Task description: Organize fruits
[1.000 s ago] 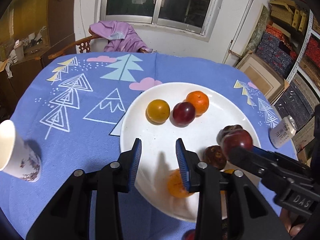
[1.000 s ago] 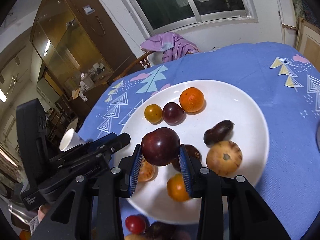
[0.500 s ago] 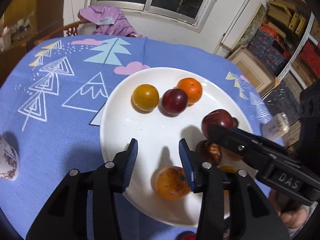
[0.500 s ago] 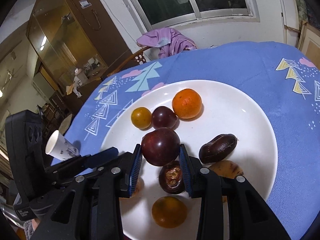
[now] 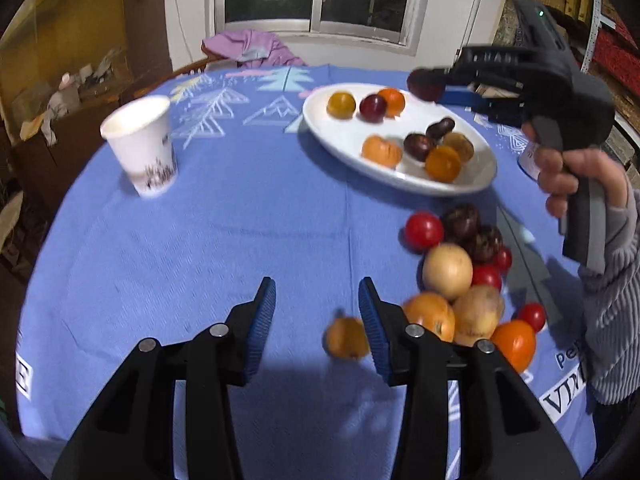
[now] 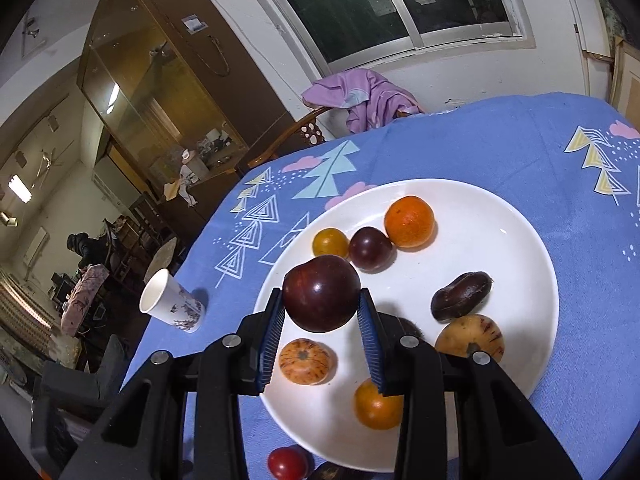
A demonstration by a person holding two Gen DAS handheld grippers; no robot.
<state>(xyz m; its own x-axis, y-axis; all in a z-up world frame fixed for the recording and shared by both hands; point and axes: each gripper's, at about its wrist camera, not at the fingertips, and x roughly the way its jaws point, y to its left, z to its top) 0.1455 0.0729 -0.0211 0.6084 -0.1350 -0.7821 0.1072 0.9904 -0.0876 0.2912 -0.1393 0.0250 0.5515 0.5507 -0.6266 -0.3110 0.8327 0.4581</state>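
Note:
My right gripper (image 6: 321,320) is shut on a dark red plum (image 6: 321,293) and holds it above the white plate (image 6: 516,216). It also shows in the left wrist view (image 5: 436,87) with the plum (image 5: 423,84). The plate (image 5: 340,136) holds several fruits, among them an orange (image 6: 409,221) and a small plum (image 6: 370,249). My left gripper (image 5: 317,316) is open and empty, low over the blue tablecloth. A small orange fruit (image 5: 345,337) lies by its right finger. A pile of loose fruits (image 5: 460,280) lies to its right.
A white paper cup (image 5: 141,145) stands on the left of the table; it also shows in the right wrist view (image 6: 170,307). A small white bottle (image 5: 527,160) stands behind the hand. A chair with purple cloth (image 6: 360,98) is at the far edge.
My left gripper pulled back from the plate toward the near side of the table, beside the loose fruit pile. My right gripper stayed shut on the plum and moved further over the plate.

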